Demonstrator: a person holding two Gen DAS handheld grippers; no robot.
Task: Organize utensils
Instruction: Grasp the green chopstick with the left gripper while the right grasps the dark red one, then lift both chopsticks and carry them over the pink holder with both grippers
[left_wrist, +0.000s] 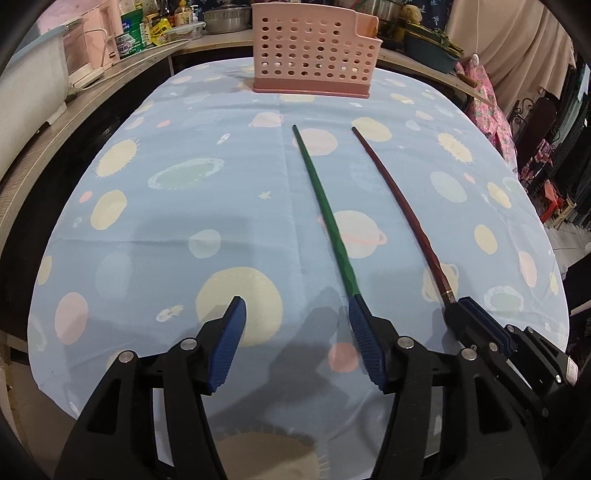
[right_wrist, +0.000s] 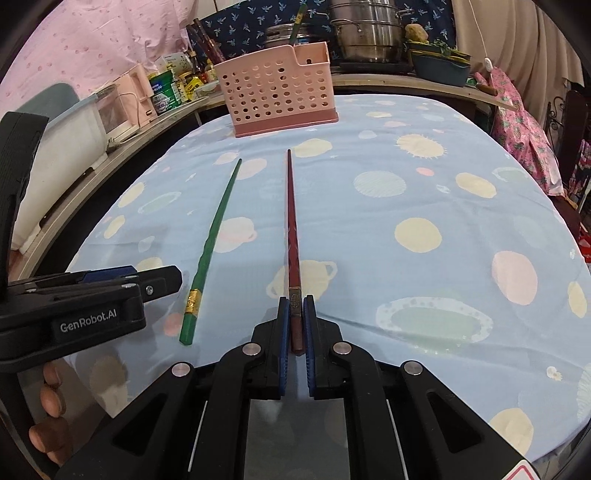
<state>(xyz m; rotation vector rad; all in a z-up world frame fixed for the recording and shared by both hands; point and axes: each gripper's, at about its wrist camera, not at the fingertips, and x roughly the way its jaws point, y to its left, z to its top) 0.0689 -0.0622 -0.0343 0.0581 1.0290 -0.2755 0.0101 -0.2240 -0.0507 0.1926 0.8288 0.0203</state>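
A green chopstick (left_wrist: 325, 210) (right_wrist: 214, 236) lies on the blue planet-print tablecloth (left_wrist: 184, 221), pointing toward a pink perforated utensil basket (left_wrist: 314, 48) (right_wrist: 277, 96) at the far edge. My left gripper (left_wrist: 295, 301) (right_wrist: 166, 280) is open just above the cloth. The green chopstick's near end runs behind its right finger (left_wrist: 364, 332), and no pad presses on it. A dark red chopstick (left_wrist: 402, 210) (right_wrist: 291, 221) lies parallel to the right of the green one. My right gripper (right_wrist: 296, 301) (left_wrist: 461, 306) is shut on its near end.
A counter (left_wrist: 207, 44) behind the table carries bottles, jars, steel pots (right_wrist: 365, 29) and a pink appliance (right_wrist: 125, 99). A pink patterned cloth (right_wrist: 517, 110) hangs at the right. A person's fingers (right_wrist: 48, 398) hold the left gripper's handle.
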